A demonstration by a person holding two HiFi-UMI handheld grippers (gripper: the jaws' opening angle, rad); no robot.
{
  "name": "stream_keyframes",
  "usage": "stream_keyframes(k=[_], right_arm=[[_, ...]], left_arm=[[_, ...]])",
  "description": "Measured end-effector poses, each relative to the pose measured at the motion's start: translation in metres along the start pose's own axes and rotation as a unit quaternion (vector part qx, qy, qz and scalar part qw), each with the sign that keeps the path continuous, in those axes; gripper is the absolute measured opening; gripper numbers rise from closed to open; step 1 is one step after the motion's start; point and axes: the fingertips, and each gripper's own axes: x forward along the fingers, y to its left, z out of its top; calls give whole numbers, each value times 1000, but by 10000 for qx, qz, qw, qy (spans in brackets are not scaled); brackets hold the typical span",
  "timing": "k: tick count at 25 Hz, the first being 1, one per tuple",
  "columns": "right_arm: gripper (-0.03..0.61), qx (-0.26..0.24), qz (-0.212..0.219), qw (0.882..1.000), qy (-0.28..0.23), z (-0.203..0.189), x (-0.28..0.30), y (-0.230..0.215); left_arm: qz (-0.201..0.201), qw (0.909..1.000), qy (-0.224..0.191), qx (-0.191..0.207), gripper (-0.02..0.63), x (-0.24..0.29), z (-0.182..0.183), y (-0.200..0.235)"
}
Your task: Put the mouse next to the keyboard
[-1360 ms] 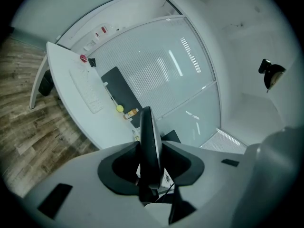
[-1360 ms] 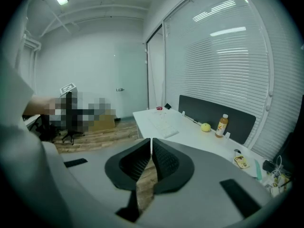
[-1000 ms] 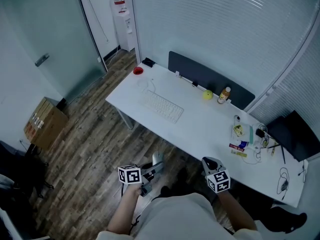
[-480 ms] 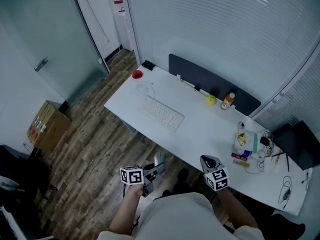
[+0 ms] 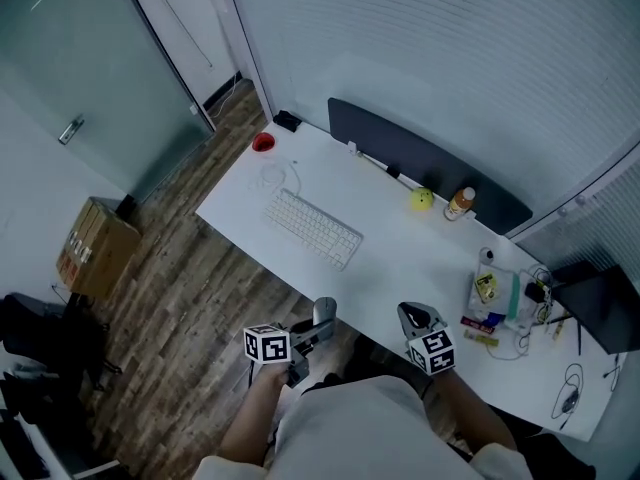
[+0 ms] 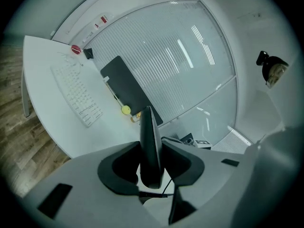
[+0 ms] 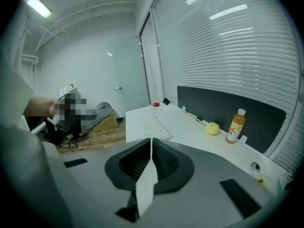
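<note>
A white keyboard [image 5: 312, 228] lies on the left half of the white desk [image 5: 400, 258]; it also shows in the left gripper view as the keyboard [image 6: 76, 96] and in the right gripper view as the keyboard [image 7: 154, 122]. My left gripper [image 5: 318, 320] hovers over the floor just short of the desk's near edge, shut on a dark mouse [image 6: 151, 148] held edge-on between its jaws. The right gripper [image 5: 415, 318] hangs beside it at the desk's edge, its jaws shut with nothing in them [image 7: 151, 144].
On the desk stand a red cup [image 5: 263, 143] at the far left corner, a yellow ball [image 5: 421, 199] and an orange bottle [image 5: 459, 203] by the dark back panel [image 5: 420, 158], and small clutter with cables [image 5: 500, 296] at the right. A cardboard box [image 5: 95, 248] sits on the wooden floor.
Both grippers have come a little closer to the desk's near edge, and the view has shifted so the desk sits lower and nearer. The left still holds the mouse.
</note>
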Motion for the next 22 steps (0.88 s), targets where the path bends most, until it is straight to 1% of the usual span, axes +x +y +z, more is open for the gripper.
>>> stream_keyframes(k=[6, 12, 17, 22], right_arm=[[34, 42, 252, 9996, 113, -3, 19, -19], [34, 129, 412, 9988, 210, -10, 36, -31], [34, 201, 431, 9984, 312, -17, 43, -39], [34, 387, 317, 9982, 338, -20, 50, -47]], left_arm=[[176, 9995, 226, 149, 150, 35, 13, 7], [335, 9966, 610, 449, 150, 69, 15, 23], [375, 9942, 893, 462, 150, 91, 14, 36], [359, 9906, 1211, 518, 150, 109, 15, 46]])
